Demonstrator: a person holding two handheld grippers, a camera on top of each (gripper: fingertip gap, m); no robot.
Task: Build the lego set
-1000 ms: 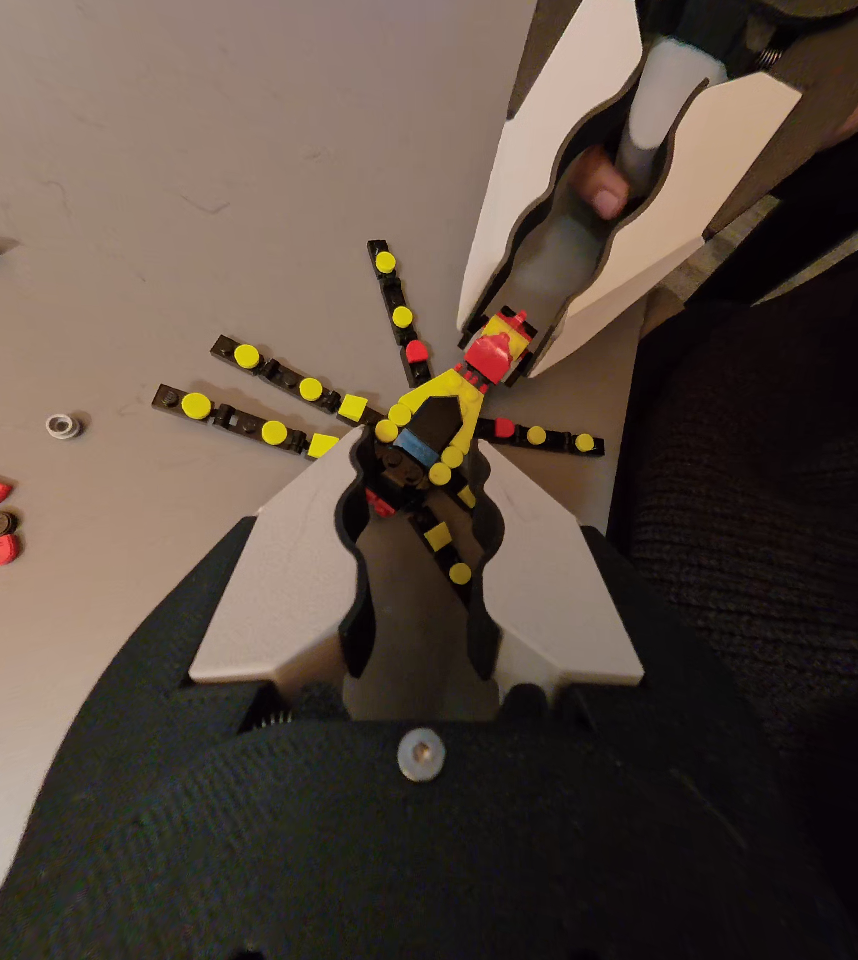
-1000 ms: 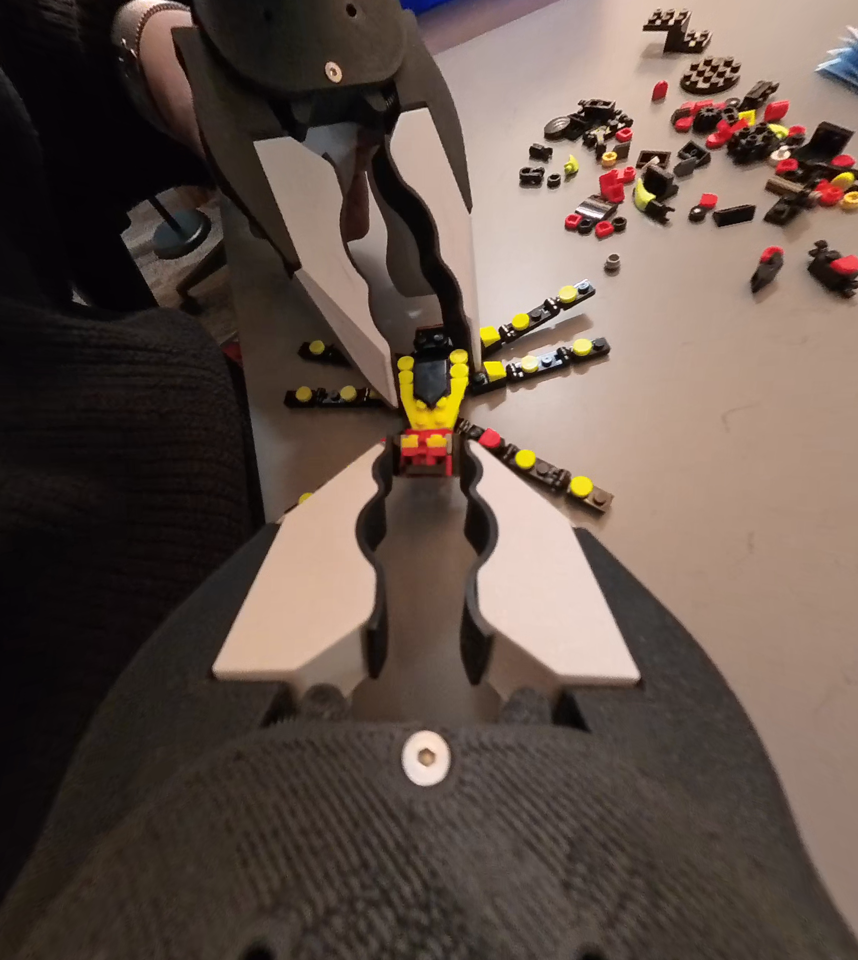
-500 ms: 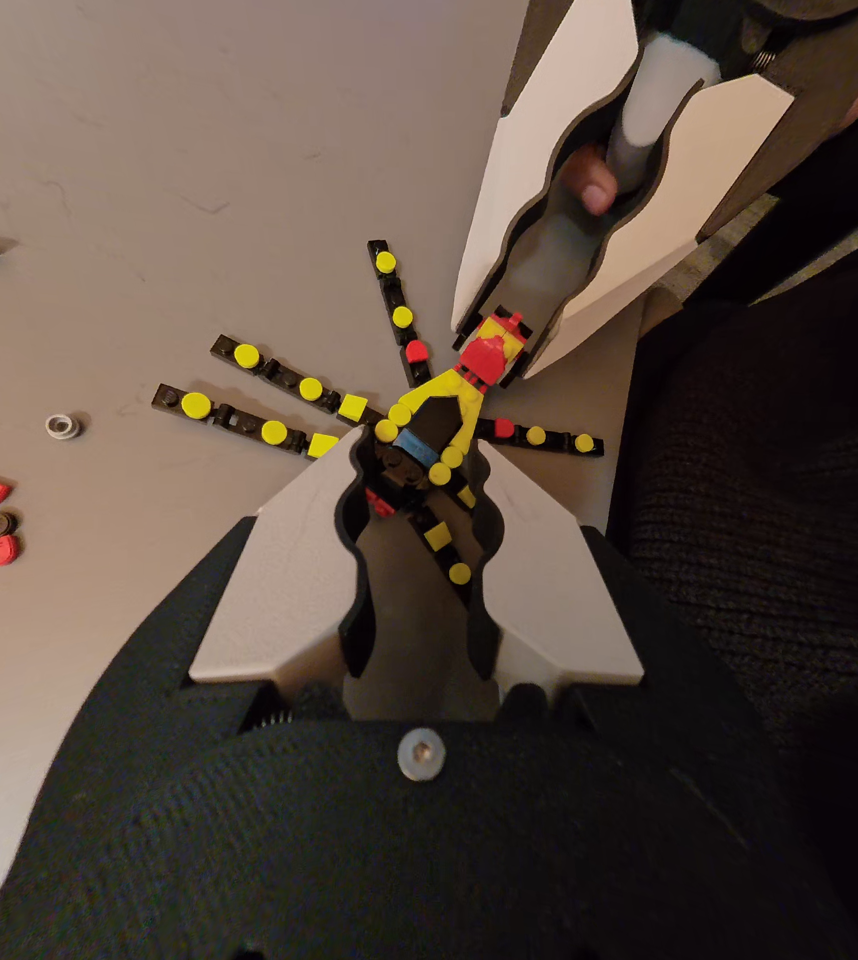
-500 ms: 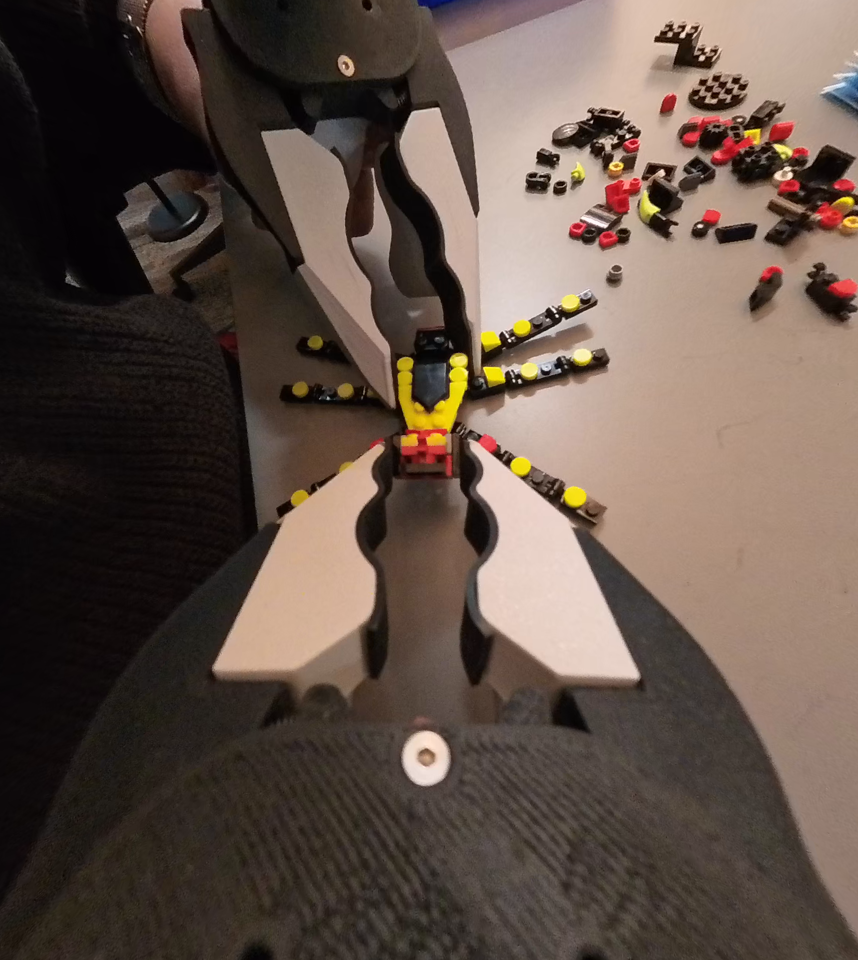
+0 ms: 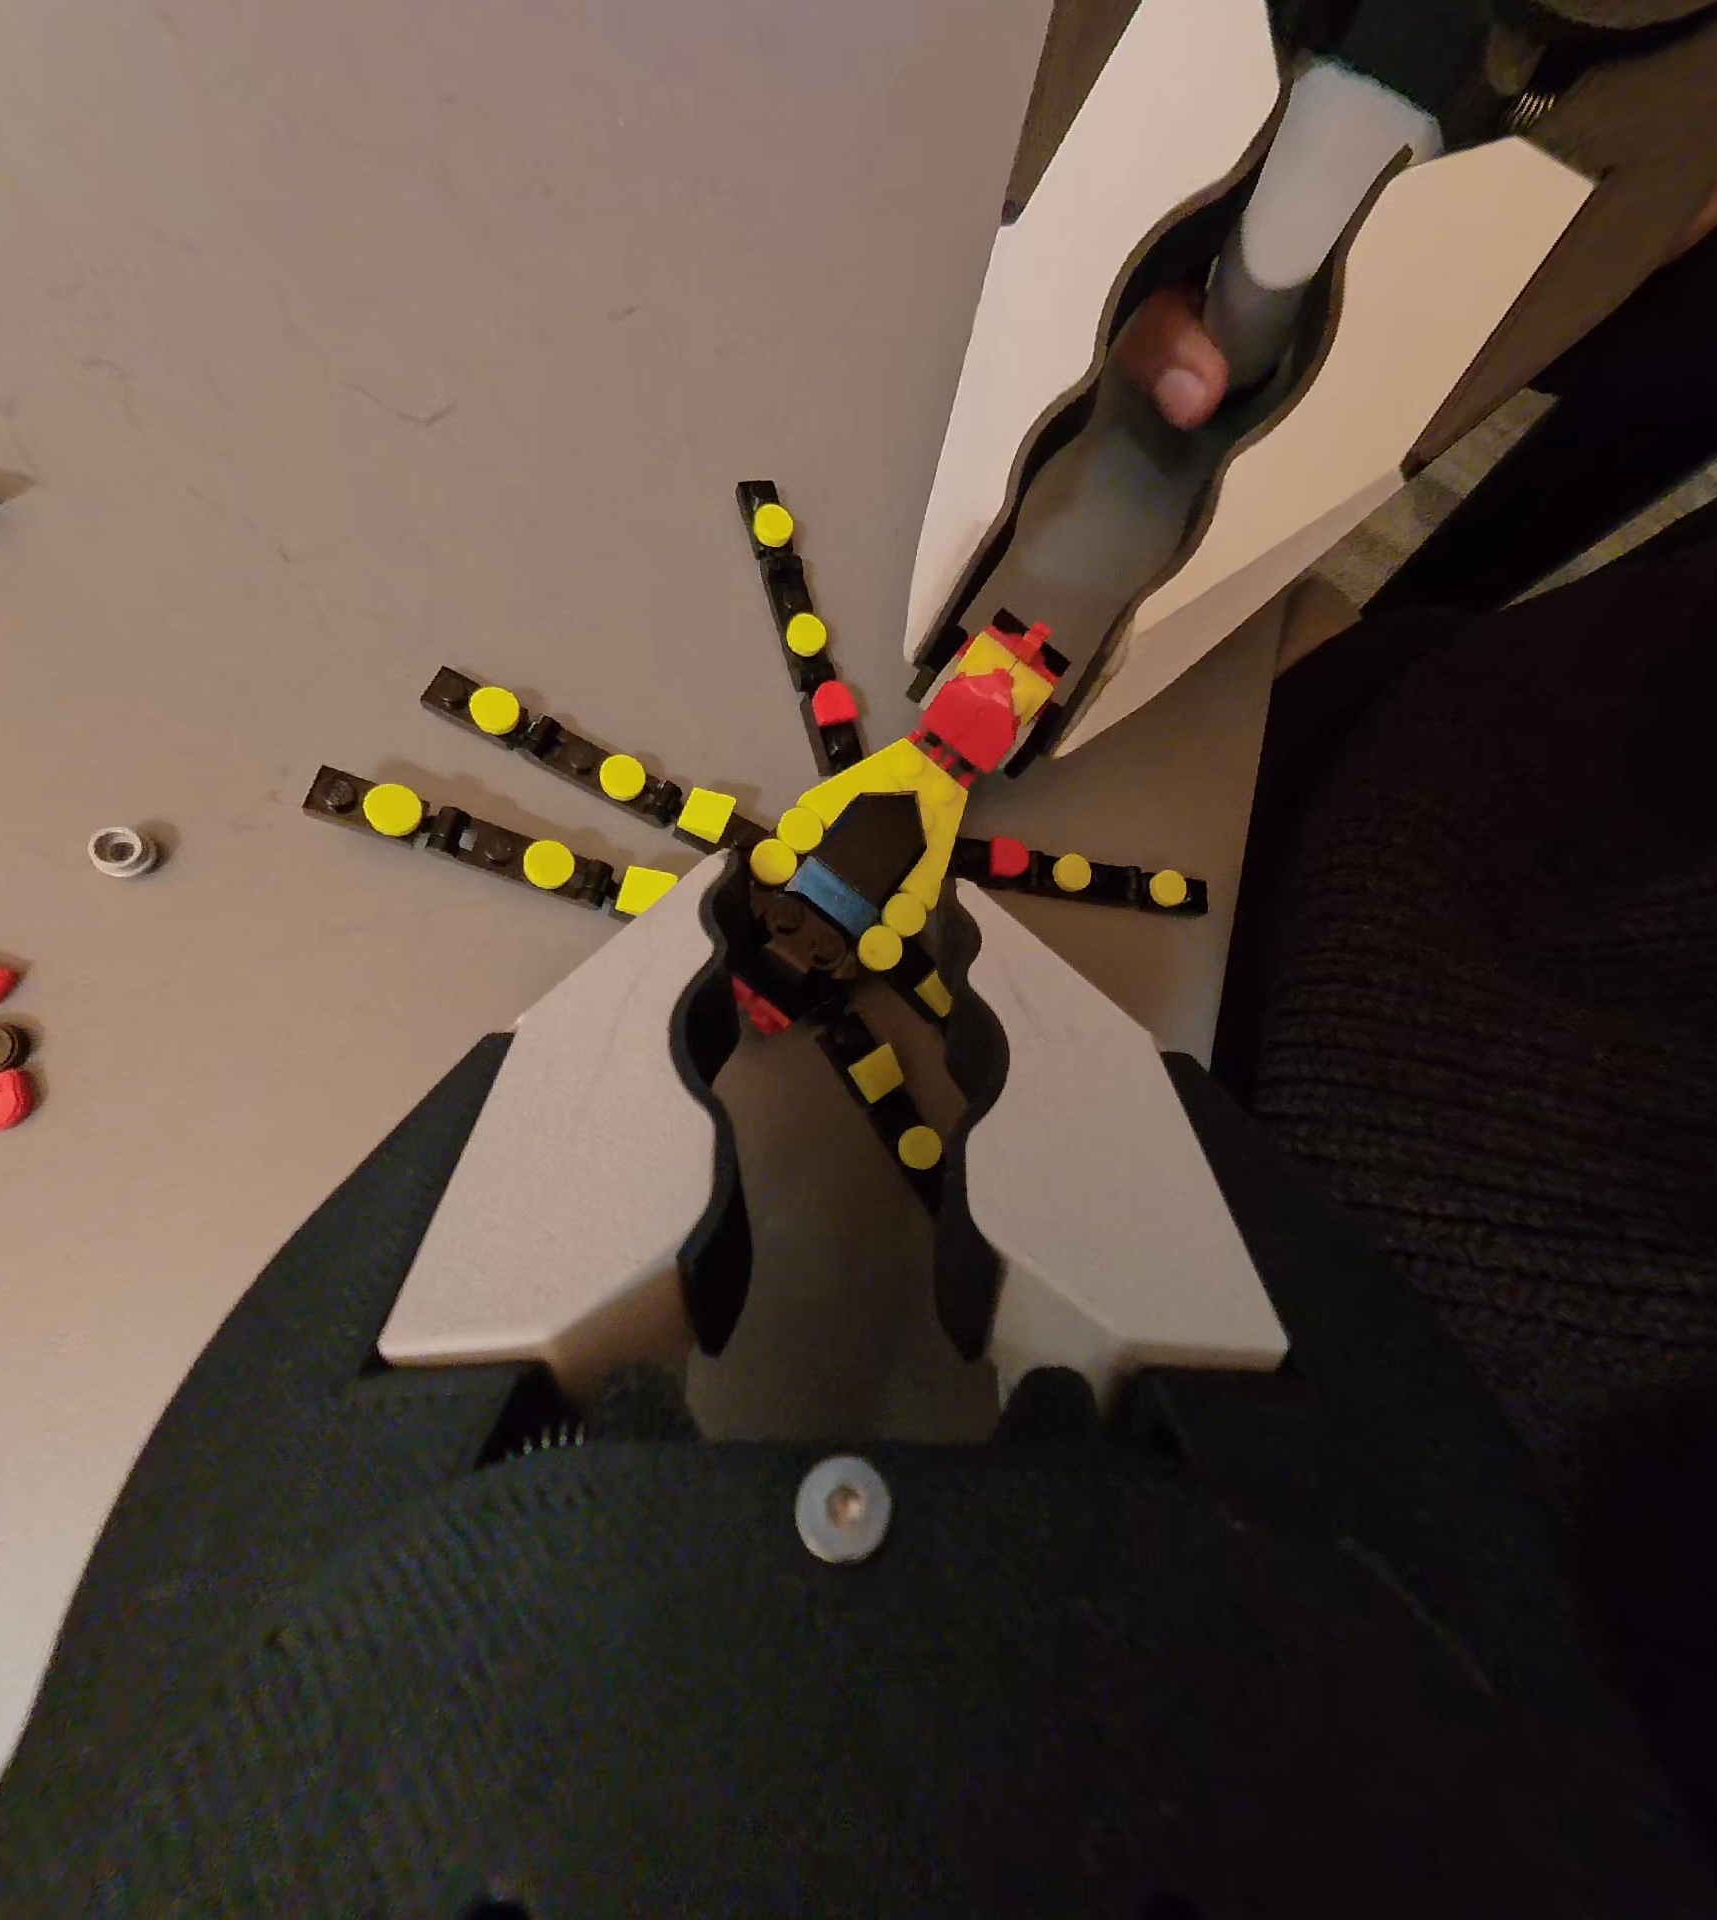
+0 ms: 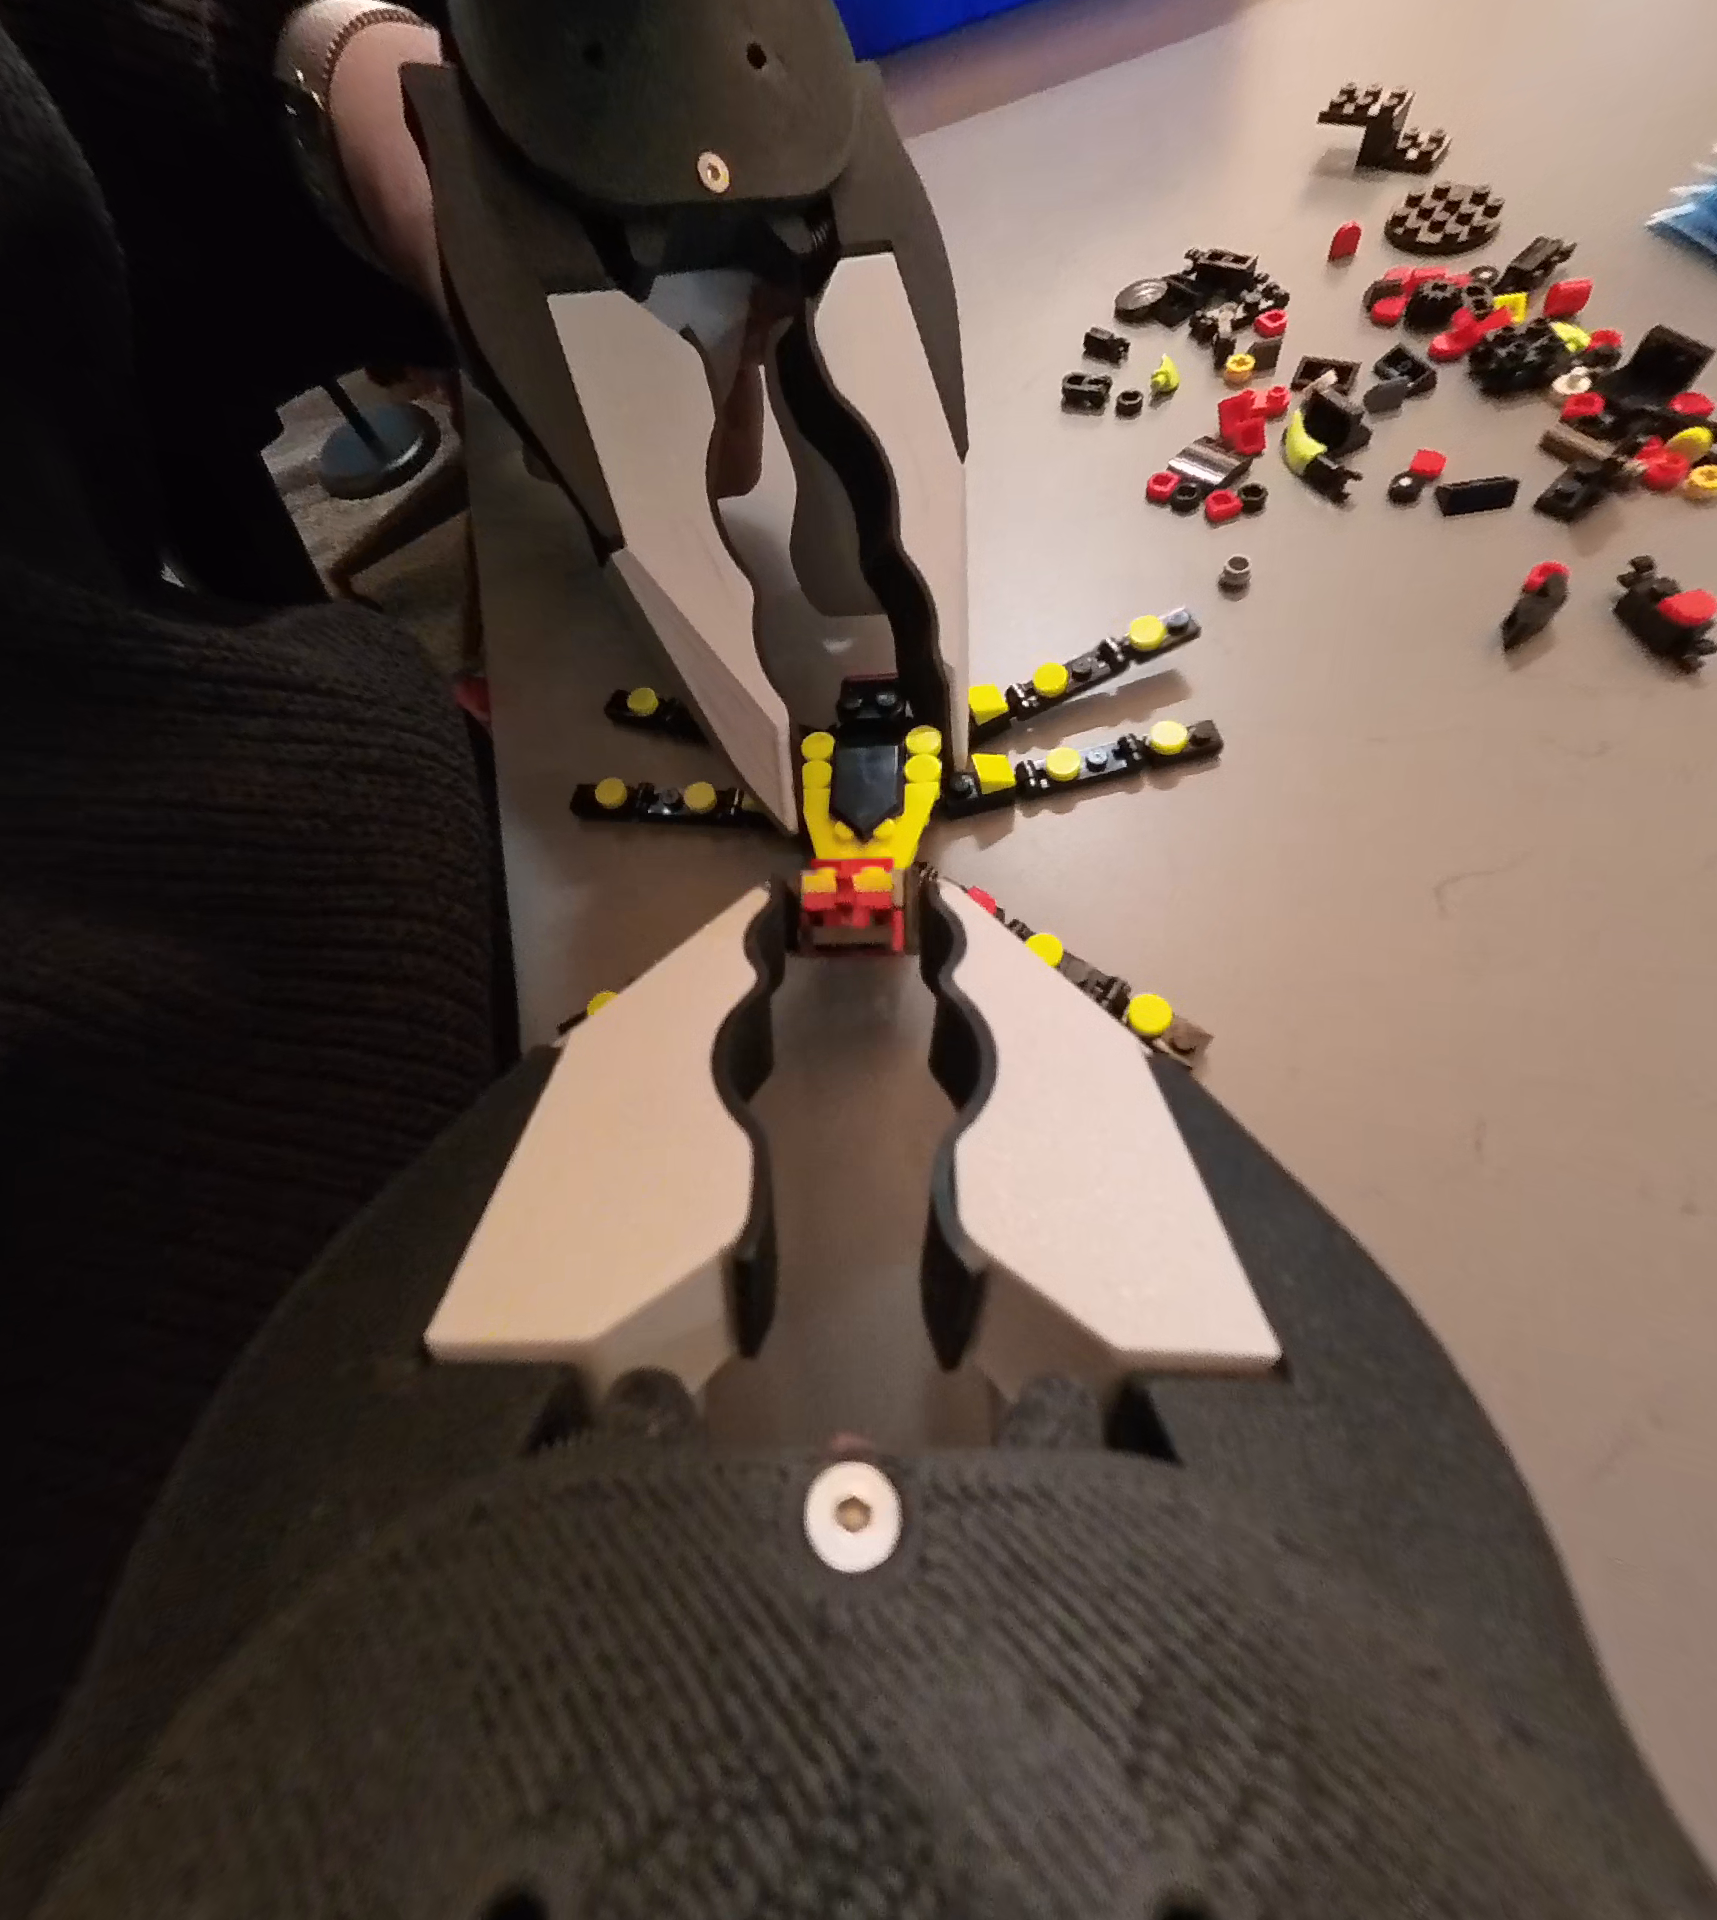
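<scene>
- Left wrist view: the lego spider (image 5: 864, 862) lies on the counter (image 5: 314, 312) near its edge, legs splayed flat.
- The left gripper (image 5: 838, 899) fingers clasp its black-and-yellow body; the right gripper (image 5: 999, 696) fingers pinch the red-and-yellow end block.
- Judging by this, that block is being seated; next comes a firm, straight squeeze together.
- Loose pieces (image 6: 1456, 364) wait well apart.

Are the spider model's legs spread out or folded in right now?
Spread. The spider model lies flat on the table, its black-and-yellow legs fanning outward from the body.
</scene>
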